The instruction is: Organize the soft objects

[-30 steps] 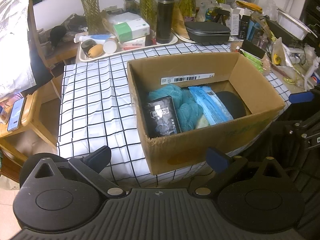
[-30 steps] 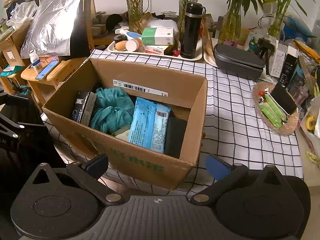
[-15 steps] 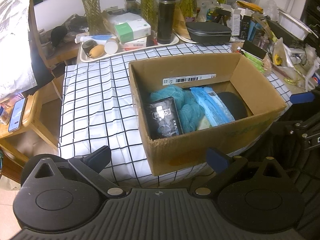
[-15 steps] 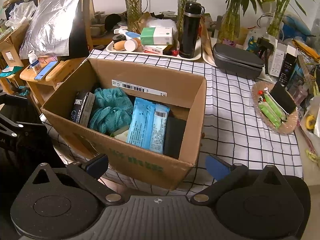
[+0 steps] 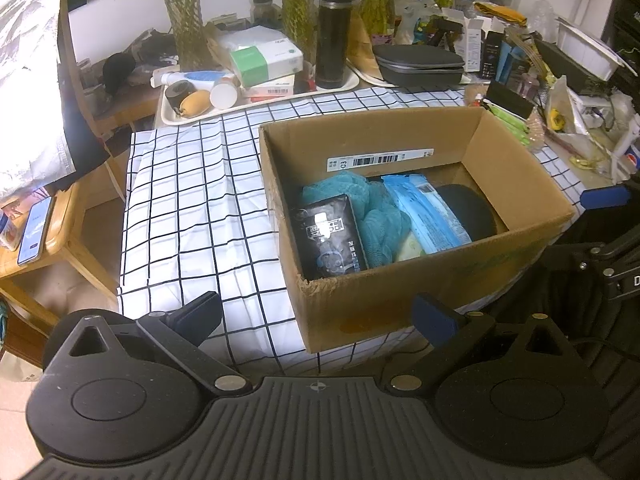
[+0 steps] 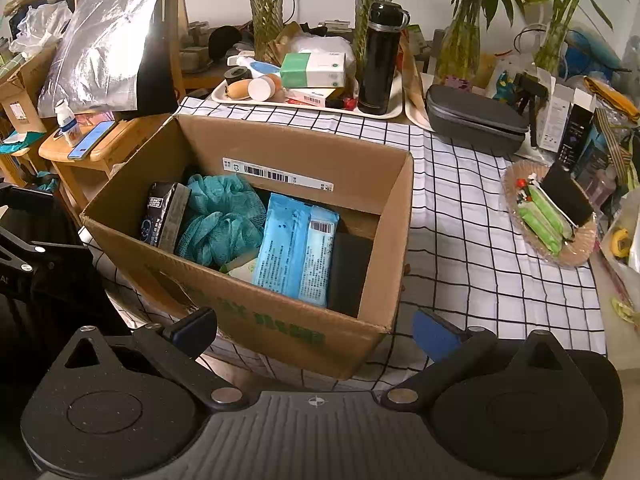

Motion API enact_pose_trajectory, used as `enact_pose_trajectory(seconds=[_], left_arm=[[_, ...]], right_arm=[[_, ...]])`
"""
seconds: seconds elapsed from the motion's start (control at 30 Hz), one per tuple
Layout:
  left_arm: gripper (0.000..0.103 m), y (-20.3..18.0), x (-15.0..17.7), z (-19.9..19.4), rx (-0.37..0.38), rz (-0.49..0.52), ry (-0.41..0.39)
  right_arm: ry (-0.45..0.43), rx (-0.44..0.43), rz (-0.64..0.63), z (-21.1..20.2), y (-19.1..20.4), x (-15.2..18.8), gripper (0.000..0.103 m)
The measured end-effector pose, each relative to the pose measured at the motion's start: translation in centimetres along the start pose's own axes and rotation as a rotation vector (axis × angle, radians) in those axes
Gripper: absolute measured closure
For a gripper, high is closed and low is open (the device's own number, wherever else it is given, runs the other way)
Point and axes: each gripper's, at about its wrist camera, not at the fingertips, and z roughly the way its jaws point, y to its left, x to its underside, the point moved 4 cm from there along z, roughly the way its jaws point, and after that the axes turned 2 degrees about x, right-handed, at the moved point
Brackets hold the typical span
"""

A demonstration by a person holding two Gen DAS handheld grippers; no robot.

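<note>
Over the last second both views have crept only slightly toward the cardboard box (image 5: 420, 280), so the sorting looks either finished or not begun. The left gripper (image 5: 316, 316) and right gripper (image 6: 316, 330) hang spread and empty before its near wall. Inside lie one black packet (image 5: 330, 236), one teal bath sponge (image 6: 220, 220), one blue wipes pack (image 6: 296, 256) and one black pad (image 6: 350, 272), with a pale item half hidden.

pale item (image 6: 243, 269): mostly buried (under mesh puff (image 6: 220, 220)) | black pack (image 5: 330, 236): print unreadable
</note>
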Motion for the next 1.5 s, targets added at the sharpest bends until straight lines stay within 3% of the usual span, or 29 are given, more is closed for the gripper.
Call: enact_pose_trajectory(seconds=[1.5], left_arm=[[0.0,-0.13,0.22,0.11,-0.011,0.0,0.002]], right_arm=[[0.005,0.001,0.008,0.11,-0.07,0.0,0.0]])
